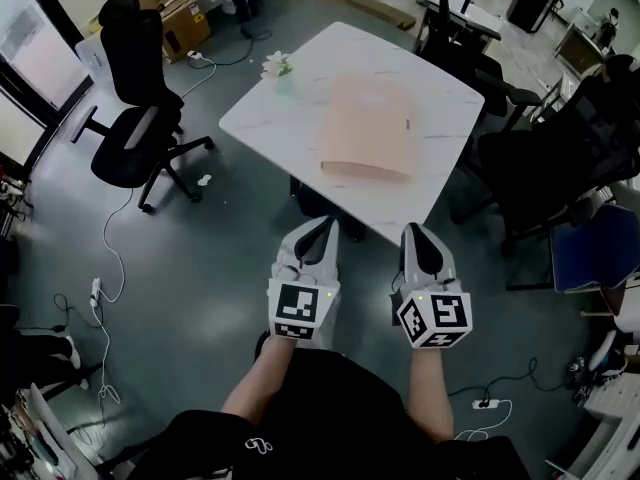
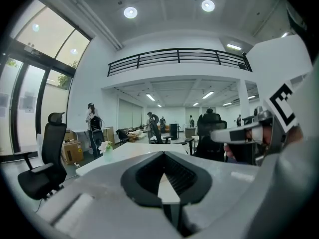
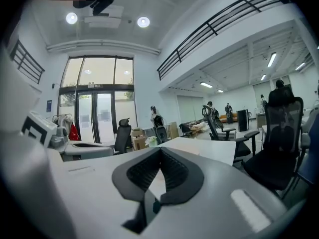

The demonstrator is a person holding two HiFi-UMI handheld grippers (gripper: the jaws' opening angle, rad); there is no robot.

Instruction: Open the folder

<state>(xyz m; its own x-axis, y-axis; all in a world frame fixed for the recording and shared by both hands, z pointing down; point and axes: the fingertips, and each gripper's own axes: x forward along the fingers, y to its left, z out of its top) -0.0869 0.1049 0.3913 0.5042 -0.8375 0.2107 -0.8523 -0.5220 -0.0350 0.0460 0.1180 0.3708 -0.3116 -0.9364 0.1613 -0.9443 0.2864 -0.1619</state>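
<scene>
Head view: folder (image 1: pixel 368 128) on table (image 1: pixel 452 118), chair (image 1: pixel 135 133) beside

Bright, even light pours from round ceiling lamps (image 2: pixel 130 12) high above the fingers (image 2: pixel 138 179) and tall windows (image 2: pixel 30 83) to their left, while both gripper views bulge and darken at the corners.

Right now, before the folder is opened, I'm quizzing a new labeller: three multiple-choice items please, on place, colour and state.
1. Where does the folder lie? A on the table; B on the floor; C on a chair.
2. Its colour? A blue; B pale pink; C green.
3. The left claw and right claw are? A shut, empty; B shut on the folder; C wide open.
A: it lies flat there. B: its cover is pale pink. A: both pairs of jaws meet, nothing between.
</scene>
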